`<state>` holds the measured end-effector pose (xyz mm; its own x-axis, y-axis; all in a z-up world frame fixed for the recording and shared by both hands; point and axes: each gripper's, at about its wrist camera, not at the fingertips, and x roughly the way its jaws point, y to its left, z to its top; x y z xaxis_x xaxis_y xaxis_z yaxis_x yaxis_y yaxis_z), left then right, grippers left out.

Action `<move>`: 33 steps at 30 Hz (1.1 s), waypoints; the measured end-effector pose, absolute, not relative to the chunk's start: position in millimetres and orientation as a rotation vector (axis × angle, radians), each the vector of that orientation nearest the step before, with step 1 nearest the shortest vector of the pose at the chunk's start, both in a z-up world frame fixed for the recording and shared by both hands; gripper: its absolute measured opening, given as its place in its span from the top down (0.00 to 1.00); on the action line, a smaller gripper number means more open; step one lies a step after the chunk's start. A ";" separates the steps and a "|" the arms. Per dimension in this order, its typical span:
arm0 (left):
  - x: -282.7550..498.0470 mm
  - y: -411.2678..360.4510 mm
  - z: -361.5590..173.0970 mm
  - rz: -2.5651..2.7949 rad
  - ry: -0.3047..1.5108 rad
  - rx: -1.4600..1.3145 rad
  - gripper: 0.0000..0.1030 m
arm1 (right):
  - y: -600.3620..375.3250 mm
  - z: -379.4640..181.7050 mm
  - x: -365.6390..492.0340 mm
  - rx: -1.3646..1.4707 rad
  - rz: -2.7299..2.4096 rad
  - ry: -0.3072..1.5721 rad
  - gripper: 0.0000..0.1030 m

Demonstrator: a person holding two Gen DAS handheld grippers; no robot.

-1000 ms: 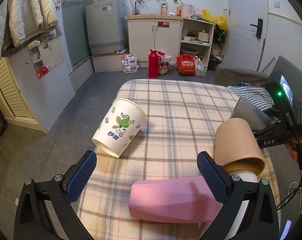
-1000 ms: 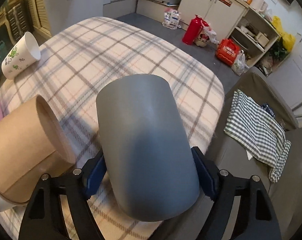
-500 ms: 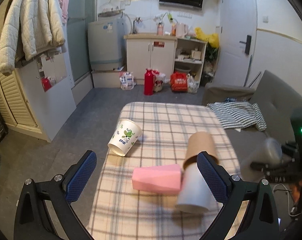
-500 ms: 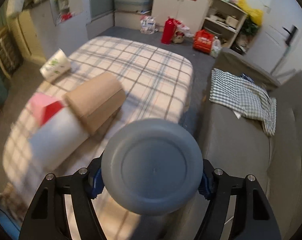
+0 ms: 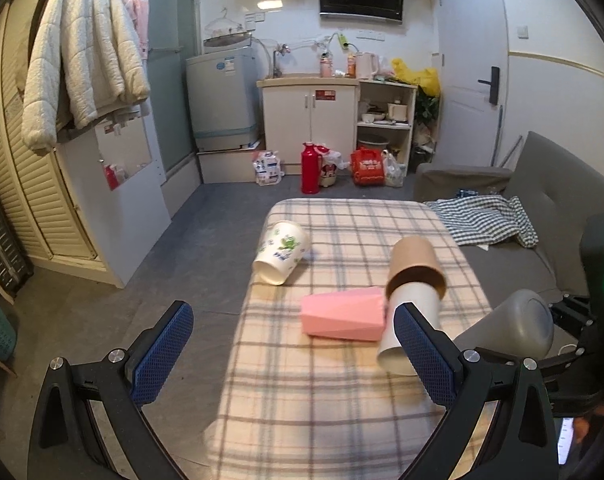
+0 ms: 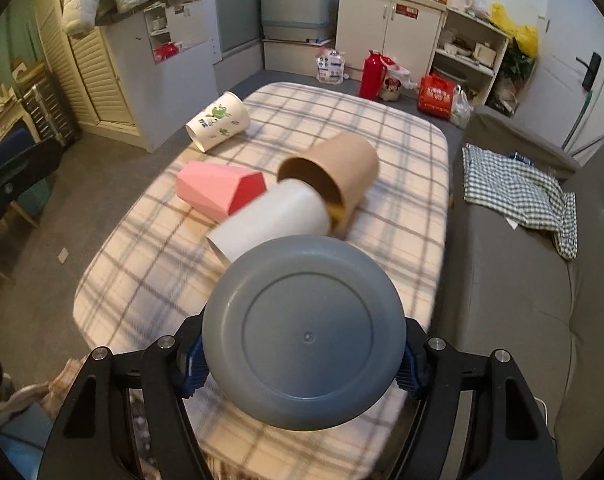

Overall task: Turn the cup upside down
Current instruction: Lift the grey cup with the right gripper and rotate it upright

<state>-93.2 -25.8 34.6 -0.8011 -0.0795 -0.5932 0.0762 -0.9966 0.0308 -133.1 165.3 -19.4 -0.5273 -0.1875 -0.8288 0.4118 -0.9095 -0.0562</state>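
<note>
My right gripper point(image 6: 302, 356) is shut on a grey cup point(image 6: 303, 332), held above the near right part of the plaid table point(image 6: 405, 168) with its flat base toward the camera. The grey cup also shows in the left wrist view point(image 5: 513, 328) at the right. My left gripper point(image 5: 290, 348) is open and empty, above the table's near left edge. On the table lie a pink cup point(image 5: 341, 318), a white cup point(image 5: 405, 320) partly inside a brown paper cup point(image 5: 415, 266), and a white cup with green print point(image 5: 280, 250).
A grey sofa point(image 6: 521, 280) with a checked cloth point(image 6: 513, 192) runs along the table's right side. A red thermos point(image 5: 309, 168), bags and cabinets stand on the floor beyond the far edge. A louvred wardrobe point(image 5: 30, 184) is at the left.
Both grippers have pulled back and risen, so the table looks farther off. The grey cup has turned in my right gripper from side-on to base toward the camera.
</note>
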 end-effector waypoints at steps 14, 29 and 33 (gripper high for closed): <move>-80.8 -37.9 0.2 -2.872 0.027 1.064 0.00 | 175.1 -67.3 -47.6 1.326 -2.488 0.213 0.30; -71.1 -13.8 -6.1 -2.884 -0.040 1.096 0.00 | 180.6 -87.9 -18.6 1.427 -2.451 0.182 0.30; -69.7 -16.2 -11.5 -2.861 -0.060 1.099 0.00 | 166.2 -87.5 -44.8 1.421 -2.450 0.098 0.30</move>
